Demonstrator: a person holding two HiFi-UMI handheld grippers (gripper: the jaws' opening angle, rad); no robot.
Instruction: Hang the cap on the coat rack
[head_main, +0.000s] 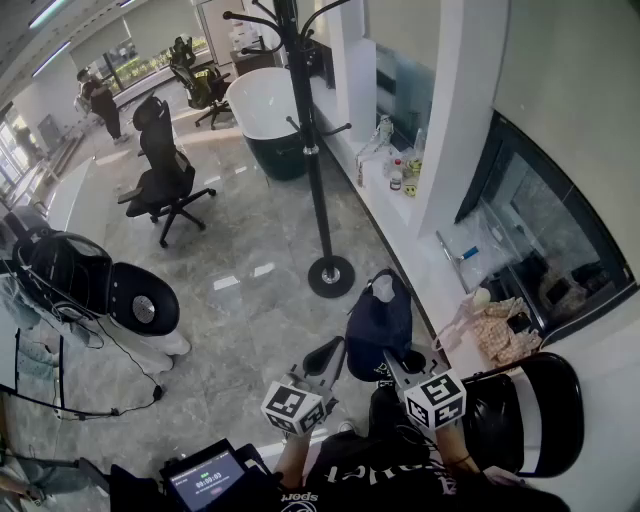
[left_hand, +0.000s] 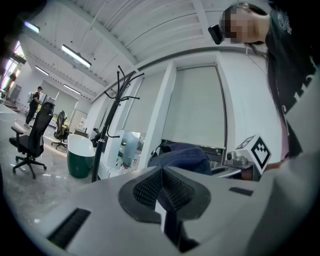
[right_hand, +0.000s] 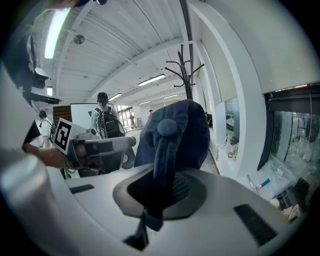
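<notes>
The right hand-held gripper (right_hand: 156, 194) is clenched on the dark blue cap (right_hand: 176, 134). Its own view shows the fabric pinched between the pads, with the crown and its button rising above them. The head view shows only the cap draped over the front of that gripper, held in the air above the floor (head_main: 245, 300). Just beside it, the left hand-held gripper (left_hand: 162, 189) has its jaws pressed together on nothing (only its own view makes that plain), and the cap shows past its tips. The black coat rack (head_main: 316, 150) stands farther off, well apart from the cap. Only the head view shows its round base on the floor. Beyond it are a white-and-green tub (head_main: 265, 120) and a black office chair (head_main: 165, 185).
</notes>
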